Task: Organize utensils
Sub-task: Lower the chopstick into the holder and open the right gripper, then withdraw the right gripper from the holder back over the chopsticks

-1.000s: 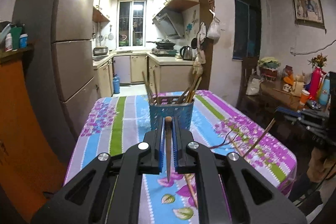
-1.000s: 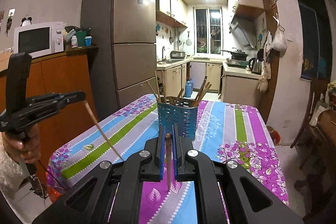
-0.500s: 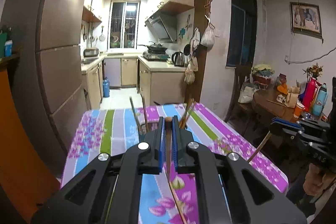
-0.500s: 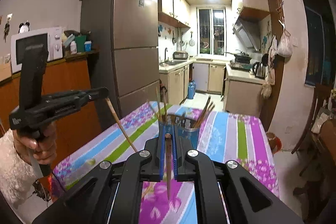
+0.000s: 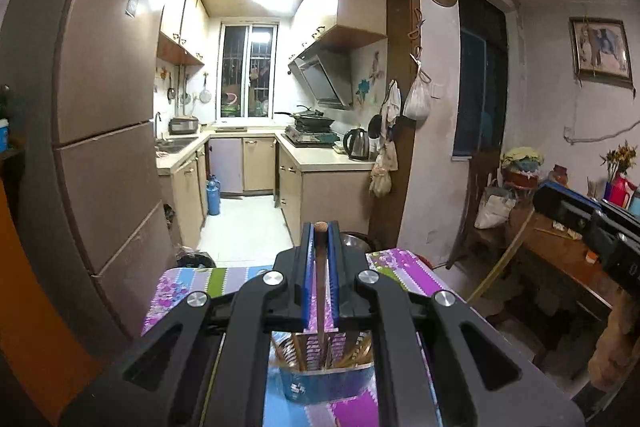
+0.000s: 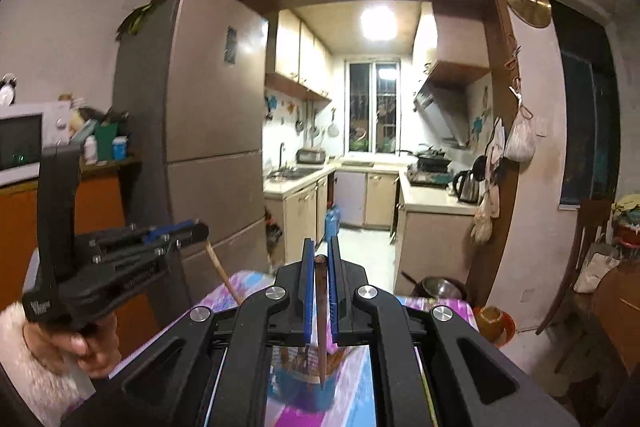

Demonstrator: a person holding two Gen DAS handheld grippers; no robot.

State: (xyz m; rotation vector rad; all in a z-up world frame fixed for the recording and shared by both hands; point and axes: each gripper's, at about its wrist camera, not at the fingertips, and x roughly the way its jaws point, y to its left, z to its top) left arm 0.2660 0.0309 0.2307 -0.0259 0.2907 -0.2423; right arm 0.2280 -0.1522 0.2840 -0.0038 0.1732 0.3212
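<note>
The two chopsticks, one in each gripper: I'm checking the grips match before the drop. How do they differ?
The left chopstick looks lighter reddish brown; the right chopstick looks darker. The left one's tip is hidden among the utensils in the blue holder; the right one's pointed tip shows over it. Both hang tip-down, clamped near their blunt tops by the left gripper and right gripper.

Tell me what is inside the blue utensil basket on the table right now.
Several wooden chopsticks stand inside the blue basket. Its bottom and much of its inside are covered by the left tool, so their number cannot be told.

Two wrist views above the table [image 5: 192, 279], both toward the kitchen doorway [image 6: 372, 187].
</note>
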